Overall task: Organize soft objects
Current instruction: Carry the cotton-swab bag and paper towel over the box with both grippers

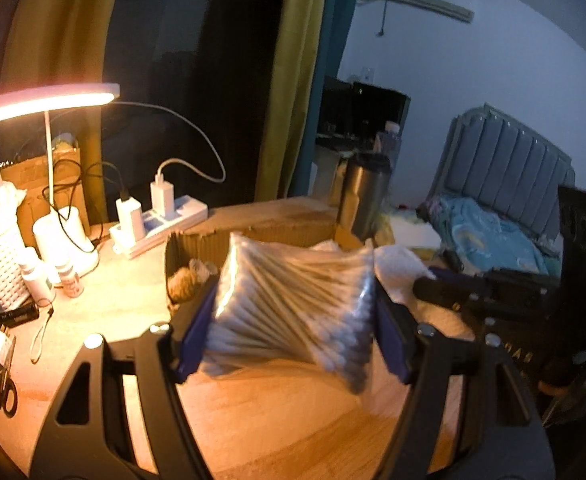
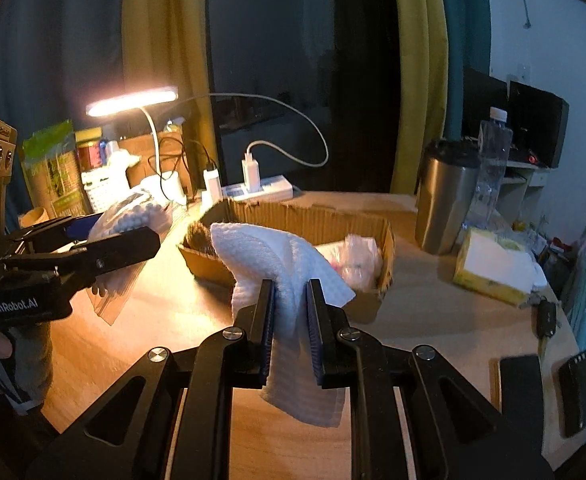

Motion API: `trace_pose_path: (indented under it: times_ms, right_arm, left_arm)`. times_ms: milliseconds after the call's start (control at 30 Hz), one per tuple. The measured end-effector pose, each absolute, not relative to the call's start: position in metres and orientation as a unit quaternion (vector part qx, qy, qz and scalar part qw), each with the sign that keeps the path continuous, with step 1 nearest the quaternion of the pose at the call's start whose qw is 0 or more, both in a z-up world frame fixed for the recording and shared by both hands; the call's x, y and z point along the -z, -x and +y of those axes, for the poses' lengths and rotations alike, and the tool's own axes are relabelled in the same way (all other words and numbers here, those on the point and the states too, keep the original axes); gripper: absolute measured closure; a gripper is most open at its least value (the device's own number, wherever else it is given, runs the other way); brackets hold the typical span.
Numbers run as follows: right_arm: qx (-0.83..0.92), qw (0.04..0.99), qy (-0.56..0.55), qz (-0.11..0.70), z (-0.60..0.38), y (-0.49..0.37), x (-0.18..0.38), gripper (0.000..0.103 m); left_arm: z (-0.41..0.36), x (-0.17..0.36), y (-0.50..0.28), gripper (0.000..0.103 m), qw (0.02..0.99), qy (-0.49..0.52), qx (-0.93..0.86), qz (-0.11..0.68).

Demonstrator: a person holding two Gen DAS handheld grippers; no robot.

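White cloth (image 2: 289, 276) pinched in right tongs (image 2: 291, 332); cotton swab bag (image 1: 293, 304) clamped wide in left tongs (image 1: 293, 344). Clear cardboard box (image 2: 305, 216) rim, lower inside, then release.

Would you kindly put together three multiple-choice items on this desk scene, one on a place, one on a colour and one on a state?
1. Where does the steel tumbler stand?
A. To the right of the cardboard box
B. Inside the box
C. Under the lamp

2. What colour is the cloth in the right gripper?
A. Green
B. White
C. Red

3. What state is the left gripper in?
A. Open and empty
B. Shut flat on nothing
C. Closed on the bag of cotton swabs

Answers:
1 A: the right wrist view shows the tumbler on the desk beyond the box's right end.
2 B: the textured cloth pinched between the pads is plainly white.
3 C: the left wrist view shows both blue pads pressing the sides of the clear bag.
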State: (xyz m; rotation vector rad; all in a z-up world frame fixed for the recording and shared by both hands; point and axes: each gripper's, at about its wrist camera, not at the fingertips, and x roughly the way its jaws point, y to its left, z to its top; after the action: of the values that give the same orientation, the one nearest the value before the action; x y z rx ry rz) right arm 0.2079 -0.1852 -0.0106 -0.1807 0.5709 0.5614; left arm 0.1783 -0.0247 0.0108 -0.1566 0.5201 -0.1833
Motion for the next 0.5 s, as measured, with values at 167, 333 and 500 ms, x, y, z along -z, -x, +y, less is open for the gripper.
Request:
trace_pose_path:
  times_ms: [167, 333, 500]
  right_arm:
    - [-0.283, 0.916, 0.08, 0.273, -0.176, -0.22, 0.004, 0.086]
    - [-0.285, 0.917, 0.081, 0.269, -0.17, -0.234, -0.003, 0.086]
    - [-0.284, 0.918, 0.084, 0.262, -0.164, -0.248, -0.01, 0.086]
  left_arm:
    - [-0.019, -0.026, -0.193, 0.032, 0.964, 0.079, 0.084, 0.238]
    - [-0.015, -0.033, -0.208, 0.032, 0.966, 0.076, 0.086, 0.231]
    - [-0.009, -0.034, -0.227, 0.032, 0.966, 0.079, 0.088, 0.23]
